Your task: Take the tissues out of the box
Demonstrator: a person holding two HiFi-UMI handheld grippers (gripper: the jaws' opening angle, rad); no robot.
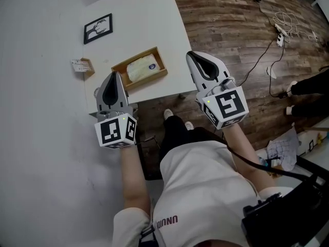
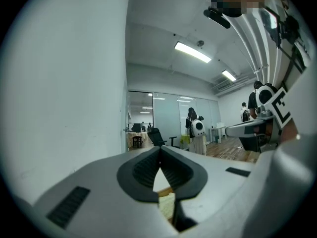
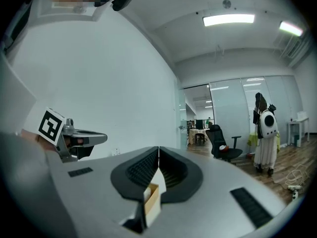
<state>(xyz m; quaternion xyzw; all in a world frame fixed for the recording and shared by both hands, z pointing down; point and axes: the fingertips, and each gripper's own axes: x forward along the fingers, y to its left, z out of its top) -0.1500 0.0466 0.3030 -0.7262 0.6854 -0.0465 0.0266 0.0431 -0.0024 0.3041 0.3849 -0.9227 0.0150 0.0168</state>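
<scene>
Dark wood-plank flooring [image 1: 231,30] spreads to the right of a white rectangular table [image 1: 144,19], with a plain white surface along its left. Nearest the camera is the person's white shirt [image 1: 200,189], and both forearms reach forward from it. The left gripper [image 1: 115,75] hovers just short of the shallow wooden box [image 1: 163,66], at that box's near left corner; its jaws are pressed together with nothing between them. The right gripper [image 1: 191,55] hangs just to the right of the box, past the table's edge and over the floor, and its jaws are also together and empty. The box lies on the table near the front edge, and the white pack of tissues [image 1: 141,68] sits inside it, filling most of it. To the left of the box is a small brownish item [image 1: 82,66], too small to identify. Beyond the box, up and to the left, is a black-framed picture [image 1: 97,28]. Far to the right of the box, a white power strip with cables [image 1: 280,34] lies on the floor.
</scene>
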